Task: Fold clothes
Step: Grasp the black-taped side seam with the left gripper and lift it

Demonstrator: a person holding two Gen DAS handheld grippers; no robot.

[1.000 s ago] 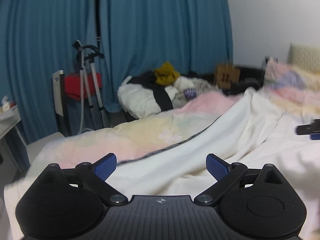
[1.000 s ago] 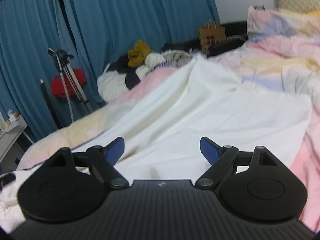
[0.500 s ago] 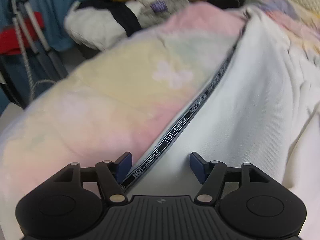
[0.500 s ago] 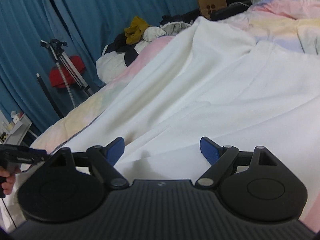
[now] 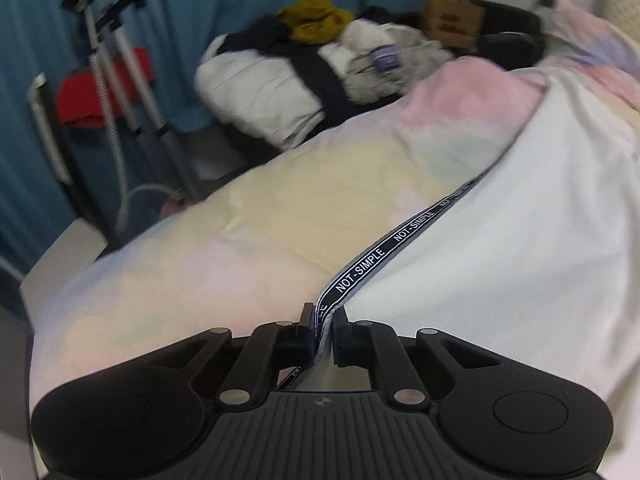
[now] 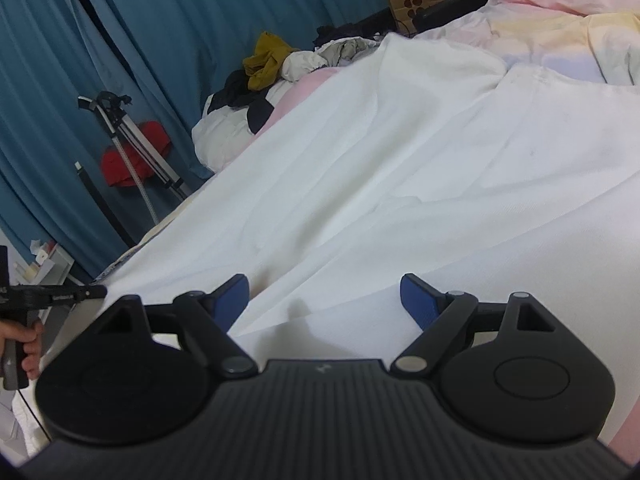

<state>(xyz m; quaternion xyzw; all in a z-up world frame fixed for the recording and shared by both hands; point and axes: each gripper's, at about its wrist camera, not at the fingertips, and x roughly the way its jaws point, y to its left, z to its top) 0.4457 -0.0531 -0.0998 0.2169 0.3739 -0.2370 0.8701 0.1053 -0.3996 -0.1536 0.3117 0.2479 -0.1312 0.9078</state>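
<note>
A white garment point(image 5: 520, 240) lies spread over a pastel quilt point(image 5: 240, 232) on the bed. Its edge carries a dark band printed NOT-SIMPLE point(image 5: 384, 256). My left gripper point(image 5: 322, 336) is shut on that band at the garment's near corner. In the right wrist view the same white garment point(image 6: 400, 184) fills the middle. My right gripper point(image 6: 324, 300) is open and empty, just above the garment's near part. The left gripper point(image 6: 52, 300) shows at the far left of that view, held by a hand.
A pile of clothes point(image 5: 304, 60) lies past the bed's far side, with a brown paper bag point(image 5: 452, 20) behind. A tripod point(image 5: 120, 80) and a red item point(image 5: 104, 84) stand against blue curtains point(image 6: 160, 40). A white shelf point(image 6: 44, 264) stands at the left.
My left gripper dropped to the garment's banded edge and closed on it. My right gripper lowered toward the white garment and stayed open.
</note>
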